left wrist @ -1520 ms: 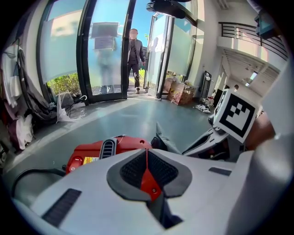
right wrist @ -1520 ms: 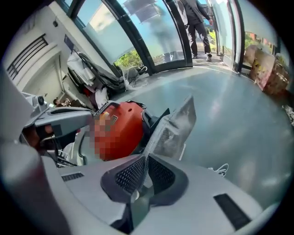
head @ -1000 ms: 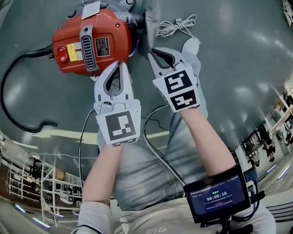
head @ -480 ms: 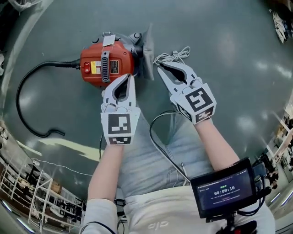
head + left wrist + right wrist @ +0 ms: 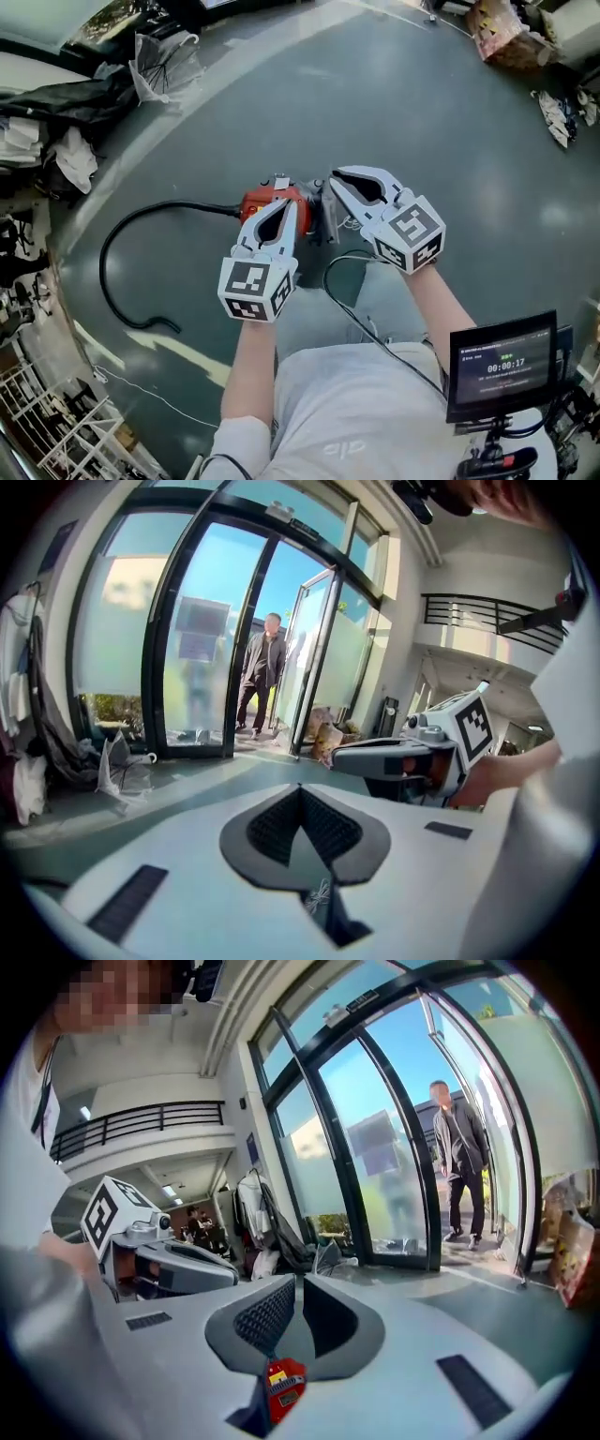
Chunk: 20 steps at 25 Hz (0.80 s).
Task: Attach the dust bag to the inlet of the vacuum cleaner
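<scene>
Down on the grey floor (image 5: pixel 422 112), far below both hands, the red vacuum cleaner (image 5: pixel 272 199) sits partly covered in the head view by my left tongs (image 5: pixel 288 207). A grey piece that I take for the dust bag (image 5: pixel 315 204) lies right against its right side, though it is too small to say how it sits on the inlet. A black hose (image 5: pixel 122 246) runs from the machine's left side and curls round across the floor. The left tongs are closed, tips meeting with nothing between them. The right tongs (image 5: pixel 335 180) stand just beside them with only a narrow slit between the pads, empty; in the right gripper view the vacuum shows as a small red spot through the gap low in the jaws. Neither touches the vacuum. A small screen (image 5: pixel 502 361) hangs at my right hip. Dark bags and clothes (image 5: pixel 56 103) lie heaped at the floor's left edge, and a person (image 5: pixel 262 667) stands in a glass doorway ahead.
</scene>
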Each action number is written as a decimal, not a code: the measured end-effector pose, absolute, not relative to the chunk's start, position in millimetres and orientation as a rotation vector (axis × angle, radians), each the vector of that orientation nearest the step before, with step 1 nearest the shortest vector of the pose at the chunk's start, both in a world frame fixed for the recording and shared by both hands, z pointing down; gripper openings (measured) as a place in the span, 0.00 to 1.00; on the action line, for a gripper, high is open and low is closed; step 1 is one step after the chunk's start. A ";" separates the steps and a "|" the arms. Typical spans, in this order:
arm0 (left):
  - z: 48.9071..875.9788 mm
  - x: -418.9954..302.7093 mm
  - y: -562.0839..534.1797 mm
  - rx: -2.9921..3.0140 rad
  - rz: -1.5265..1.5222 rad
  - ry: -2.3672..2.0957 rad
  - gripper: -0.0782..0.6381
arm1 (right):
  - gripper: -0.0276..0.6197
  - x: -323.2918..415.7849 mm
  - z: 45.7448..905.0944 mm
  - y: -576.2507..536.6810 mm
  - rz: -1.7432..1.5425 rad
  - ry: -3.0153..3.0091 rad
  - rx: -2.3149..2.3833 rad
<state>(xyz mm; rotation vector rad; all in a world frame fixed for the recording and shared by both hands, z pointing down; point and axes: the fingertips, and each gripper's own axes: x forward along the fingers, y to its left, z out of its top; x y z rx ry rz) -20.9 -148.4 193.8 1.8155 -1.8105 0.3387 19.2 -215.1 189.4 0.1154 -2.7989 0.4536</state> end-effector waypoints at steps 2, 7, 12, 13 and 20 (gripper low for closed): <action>146.7 -32.5 -137.9 1.905 0.378 -1.818 0.12 | 0.10 14.7 144.1 -202.1 0.420 -2.844 0.184; 89.7 -50.6 -114.8 2.090 0.419 -1.742 0.12 | 0.10 19.0 82.6 -178.3 0.300 -2.883 0.476; 18.0 -50.1 -66.8 2.283 0.384 -1.576 0.12 | 0.10 29.4 -14.1 -106.8 0.230 -2.894 0.753; 13.9 -41.2 -63.5 2.307 0.377 -1.558 0.12 | 0.10 38.9 -22.0 -99.0 0.214 -2.896 0.786; -34.1 40.3 -56.3 2.457 0.242 -1.567 0.12 | 0.10 123.3 -77.7 -77.4 0.051 -2.969 0.919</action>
